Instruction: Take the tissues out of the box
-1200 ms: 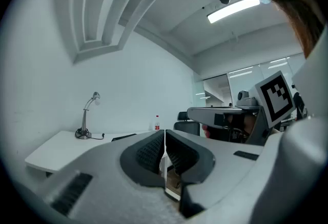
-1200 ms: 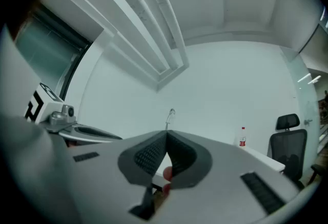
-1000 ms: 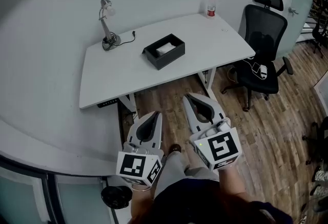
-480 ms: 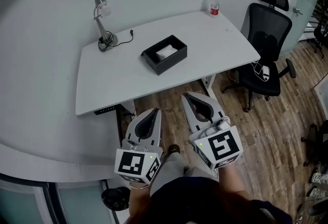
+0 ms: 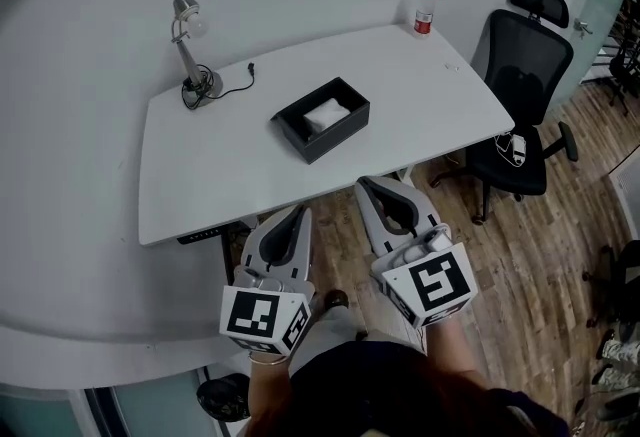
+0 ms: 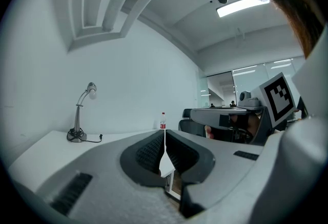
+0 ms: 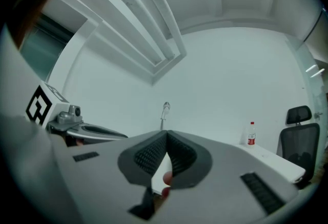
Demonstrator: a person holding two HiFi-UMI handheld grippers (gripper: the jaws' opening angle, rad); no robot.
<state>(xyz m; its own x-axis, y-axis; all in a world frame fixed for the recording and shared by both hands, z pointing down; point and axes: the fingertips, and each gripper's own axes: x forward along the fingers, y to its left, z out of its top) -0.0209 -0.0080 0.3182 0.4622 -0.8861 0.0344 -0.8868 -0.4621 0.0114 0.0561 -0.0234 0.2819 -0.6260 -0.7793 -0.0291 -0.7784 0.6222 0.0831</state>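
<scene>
Head view, surface point(image 5: 230, 160): white, set against a curved wall, over a wood floor point(image 5: 530, 245).
Head view, box point(image 5: 337, 136): black and open-topped, lying askew near the middle of the surface.
Head view, tissues point(image 5: 326, 114): white, inside the box.
Head view, lamp point(image 5: 184, 50): at the far left corner, with its cord beside the base.
Head view, bottle point(image 5: 426, 11): upright at the far right corner.
Head view, chair point(image 5: 522, 65): black, just off the surface's right end.
Head view, left hand-held gripper point(image 5: 297, 213): level, with its tips at the near edge, well apart from the box.
Head view, right hand-held gripper point(image 5: 368, 184): just beside the left one and likewise short of the box.
Left gripper view, left hand-held gripper point(image 6: 164, 138): jaws together at the tips, nothing between them.
Left gripper view, beyond: lamp point(image 6: 79, 115) to the left, bottle point(image 6: 163, 121) straight past the tips, right hand-held gripper point(image 6: 225, 112) to the right.
Right gripper view, right hand-held gripper point(image 7: 167, 137): jaws pressed together and empty.
Right gripper view, beyond: lamp point(image 7: 165, 112) just above the tips, bottle point(image 7: 251, 134) and chair point(image 7: 300, 138) to the right, left hand-held gripper point(image 7: 84, 129) to the left.
</scene>
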